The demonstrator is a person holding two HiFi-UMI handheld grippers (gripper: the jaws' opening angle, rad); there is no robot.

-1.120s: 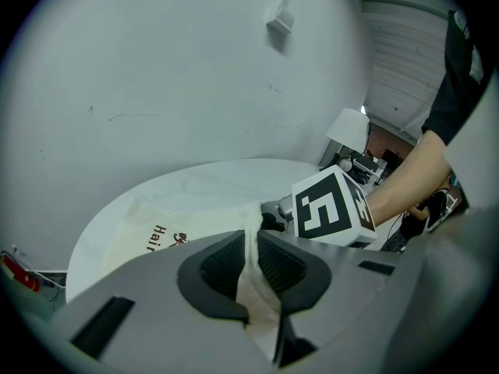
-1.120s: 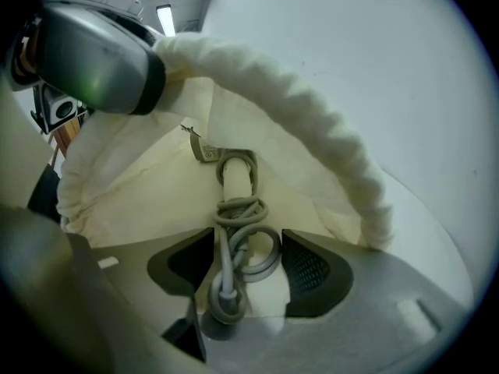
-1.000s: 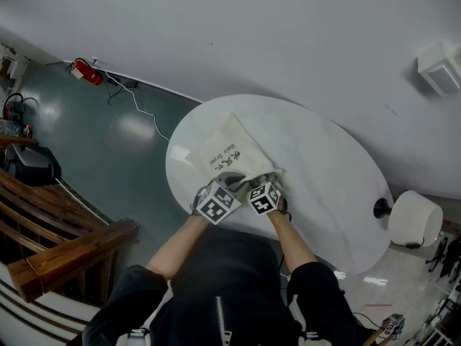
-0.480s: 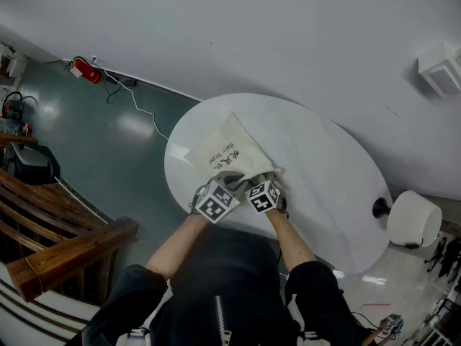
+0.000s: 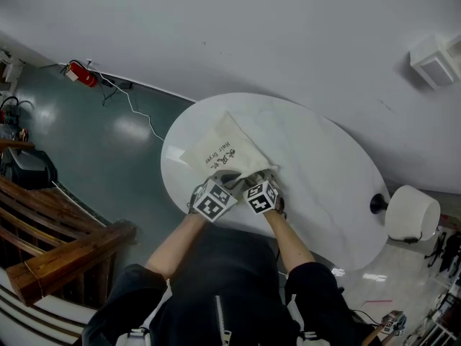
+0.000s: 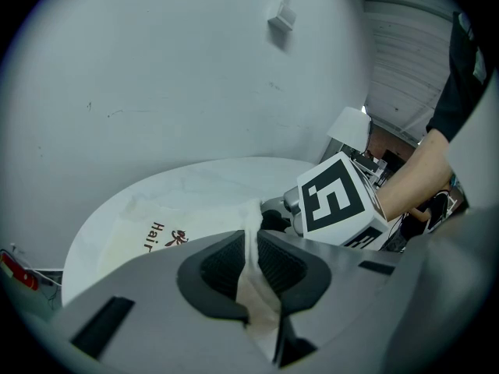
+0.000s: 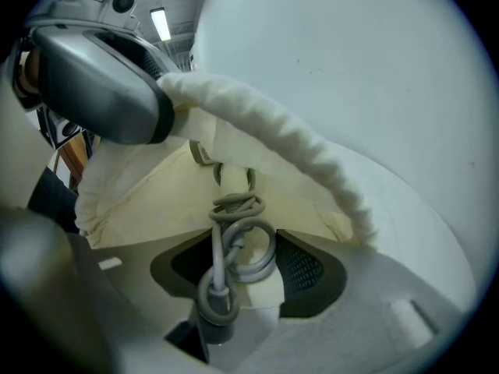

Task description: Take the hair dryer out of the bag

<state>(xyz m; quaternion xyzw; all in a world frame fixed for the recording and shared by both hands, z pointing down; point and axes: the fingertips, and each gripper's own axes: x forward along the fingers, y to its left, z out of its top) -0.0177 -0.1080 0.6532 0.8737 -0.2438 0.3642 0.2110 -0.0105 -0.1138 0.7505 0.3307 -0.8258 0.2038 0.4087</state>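
A cream cloth bag point(image 5: 220, 150) printed "Hair dryer" lies on the round white table point(image 5: 317, 171), its mouth toward me. My left gripper point(image 5: 227, 182) is shut on the bag's rim fabric point(image 6: 251, 244), holding the mouth open. My right gripper point(image 5: 253, 179) reaches into the mouth. Its jaws have just been closing, and the pads now press on the hair dryer's pale handle and its coiled grey cord point(image 7: 238, 236). The rest of the hair dryer is hidden inside the bag point(image 7: 156, 185).
A lamp with a white shade point(image 5: 412, 213) stands beyond the table's right edge. A wooden railing point(image 5: 65, 254) is at lower left, and a red fire extinguisher point(image 5: 79, 73) with a cable lies on the floor by the wall. Both grippers work near the table's front edge.
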